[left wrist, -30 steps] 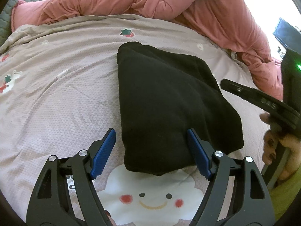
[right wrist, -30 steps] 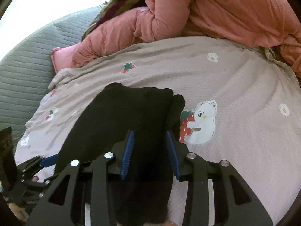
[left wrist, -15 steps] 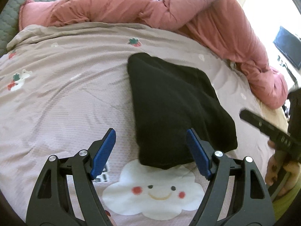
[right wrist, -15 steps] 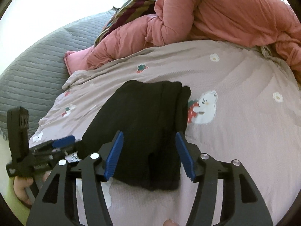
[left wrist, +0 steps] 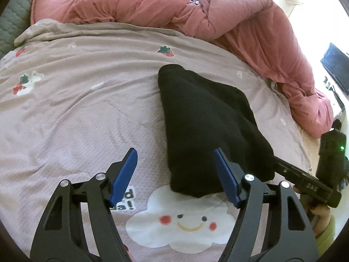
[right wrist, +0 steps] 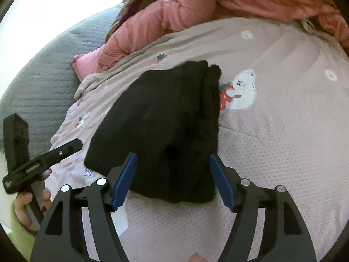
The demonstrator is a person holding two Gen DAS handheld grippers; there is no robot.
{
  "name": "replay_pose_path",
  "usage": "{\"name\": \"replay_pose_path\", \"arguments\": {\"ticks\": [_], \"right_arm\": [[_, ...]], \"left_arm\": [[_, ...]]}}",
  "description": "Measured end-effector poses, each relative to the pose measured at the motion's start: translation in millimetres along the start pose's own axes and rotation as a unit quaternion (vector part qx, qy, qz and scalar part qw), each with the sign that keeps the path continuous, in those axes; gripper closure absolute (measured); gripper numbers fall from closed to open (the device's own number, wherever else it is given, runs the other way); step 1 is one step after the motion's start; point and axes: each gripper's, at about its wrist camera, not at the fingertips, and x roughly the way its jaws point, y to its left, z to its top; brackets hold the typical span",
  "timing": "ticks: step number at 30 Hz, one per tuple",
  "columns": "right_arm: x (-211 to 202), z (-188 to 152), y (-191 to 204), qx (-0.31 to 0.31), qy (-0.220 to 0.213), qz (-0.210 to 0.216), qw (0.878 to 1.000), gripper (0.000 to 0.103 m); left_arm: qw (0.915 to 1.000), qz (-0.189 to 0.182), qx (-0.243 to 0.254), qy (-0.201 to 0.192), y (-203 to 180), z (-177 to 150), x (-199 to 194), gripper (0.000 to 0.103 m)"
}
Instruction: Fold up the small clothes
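A folded black garment point(left wrist: 207, 120) point(right wrist: 163, 120) lies flat on the lilac cartoon-print bedsheet point(left wrist: 65, 109). My left gripper point(left wrist: 175, 152) hovers over the garment's near left corner. Its jaws are closing, and the blue pads point(left wrist: 126, 172) stand clear of the cloth. My right gripper point(right wrist: 172, 157) hangs over the garment's near edge with its jaws opening. The cloth lies below between them, and neither blue pad point(right wrist: 125, 179) presses on it. A finger point(left wrist: 292, 172) of the right gripper reaches the garment's right corner in the left wrist view.
A bunched pink quilt point(left wrist: 218, 17) point(right wrist: 261, 0) runs along the far side of the bed. A grey quilted cover point(right wrist: 43, 76) lies to the left, a striped cloth point(right wrist: 139, 0) behind it. A dark screen point(left wrist: 336, 65) stands at far right. A green-sleeved hand point(right wrist: 19, 224) holds the left gripper.
The right gripper's jaws have spread wide off the garment's fold and it has drawn back toward the near edge. The left gripper has shifted left of the garment and its jaws have narrowed slightly.
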Motion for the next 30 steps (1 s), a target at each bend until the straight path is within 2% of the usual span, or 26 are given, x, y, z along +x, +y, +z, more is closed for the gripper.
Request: {"name": "replay_pose_path", "arguments": {"ticks": [2, 3, 4, 5, 6, 7, 8, 10, 13, 17, 20, 21, 23, 25, 30], "right_arm": [[4, 2, -6, 0.017, 0.006, 0.006, 1.0, 0.035], [7, 3, -8, 0.021, 0.01, 0.016, 1.0, 0.039], [9, 4, -9, 0.022, 0.011, 0.019, 1.0, 0.053], [11, 5, -9, 0.023, 0.014, 0.024, 0.999, 0.06], [12, 6, -8, 0.021, 0.017, 0.033, 0.999, 0.074], [11, 7, -6, 0.016, 0.017, 0.034, 0.999, 0.079], [9, 9, -3, 0.008, 0.015, 0.032, 0.999, 0.081], [-1, 12, 3, -0.011, 0.004, 0.026, 1.0, 0.084], [-20, 17, 11, -0.04, -0.014, 0.014, 0.999, 0.085], [-8, 7, 6, -0.054, 0.01, -0.024, 0.998, 0.084], [5, -1, -3, -0.04, 0.021, -0.037, 0.998, 0.074], [7, -4, -7, -0.032, 0.018, -0.04, 0.999, 0.068], [7, -6, -10, -0.023, 0.014, -0.037, 0.999, 0.067], [8, -7, -8, -0.032, 0.009, -0.058, 0.998, 0.054], [11, -9, -8, -0.037, 0.007, -0.067, 0.997, 0.054]], "left_arm": [[1.0, 0.003, 0.007, 0.002, -6, 2, 5, 0.039], [0.9999, 0.006, 0.012, 0.007, -10, 3, 9, 0.039], [0.9998, 0.01, 0.015, 0.009, -12, 4, 12, 0.04], [0.9996, 0.017, 0.018, 0.014, -14, 4, 17, 0.04], [0.9994, 0.021, 0.021, 0.018, -16, 4, 21, 0.04], [0.9992, 0.023, 0.022, 0.022, -17, 4, 26, 0.04], [0.9991, 0.023, 0.023, 0.026, -19, 4, 29, 0.042], [0.9989, 0.019, 0.028, 0.033, -23, 4, 33, 0.057], [0.998, 0.023, 0.052, 0.028, -35, 2, 28, 0.061], [0.9978, 0.026, 0.048, 0.038, -33, -4, 33, 0.055], [0.9969, 0.033, 0.055, 0.046, -32, -11, 41, 0.054], [0.997, 0.032, 0.054, 0.046, -31, -11, 41, 0.053], [0.9971, 0.03, 0.052, 0.046, -30, -12, 41, 0.052], [0.9971, 0.03, 0.053, 0.046, -29, -12, 41, 0.052], [0.9975, 0.024, 0.049, 0.044, -26, -14, 42, 0.051]]}}
